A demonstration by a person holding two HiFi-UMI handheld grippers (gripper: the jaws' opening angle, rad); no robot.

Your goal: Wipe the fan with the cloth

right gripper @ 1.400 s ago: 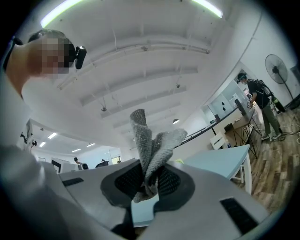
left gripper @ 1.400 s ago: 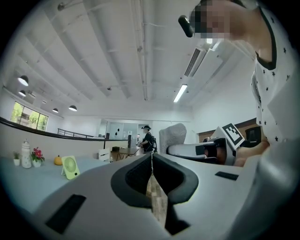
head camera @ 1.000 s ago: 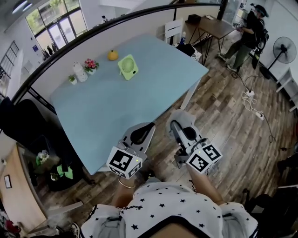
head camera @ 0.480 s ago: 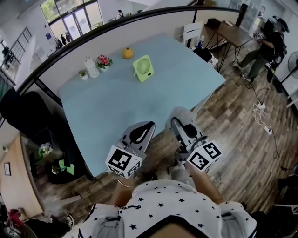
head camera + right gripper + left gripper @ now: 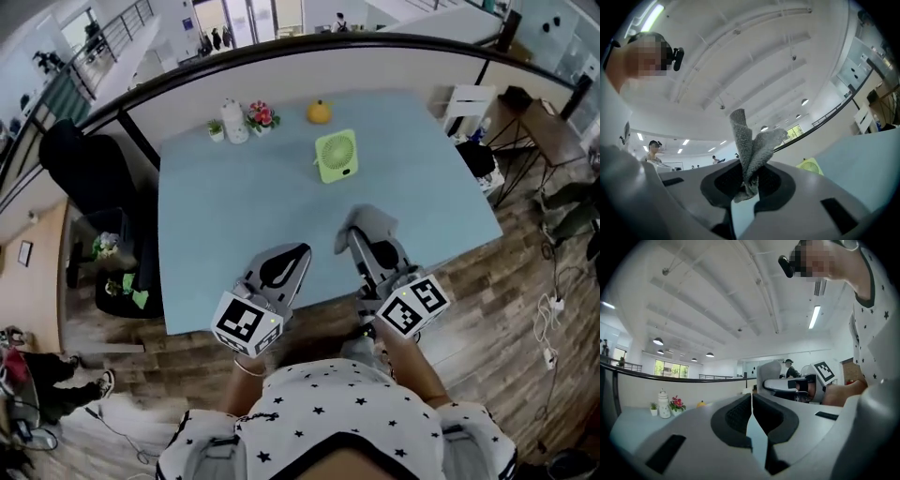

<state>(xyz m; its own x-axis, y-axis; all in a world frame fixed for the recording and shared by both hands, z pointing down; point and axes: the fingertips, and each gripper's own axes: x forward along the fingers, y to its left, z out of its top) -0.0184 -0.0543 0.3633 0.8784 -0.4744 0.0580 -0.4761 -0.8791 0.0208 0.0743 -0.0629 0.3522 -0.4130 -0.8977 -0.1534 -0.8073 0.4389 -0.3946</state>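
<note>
Reach across the desk [image 5: 225, 216] with care for the fan [image 5: 336, 156], standing near the far edge, well apart from both grippers and liable to tip or skid under a hard wipe. Mind the cloth [image 5: 747, 150], pinched by one small fold in the closed right gripper [image 5: 745, 187] — could pull free on contact. Count on no bracing yet from the left gripper [image 5: 751, 404] — jaws together, empty, over the near edge.

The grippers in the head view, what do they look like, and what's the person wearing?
The left gripper and right gripper look alike: light grey rounded shells tapering to two jaws lined with black textured pads. Each carries a white cube with black square markers at its rear. No cables show. The person wears a white top dotted with small black stars.
</note>
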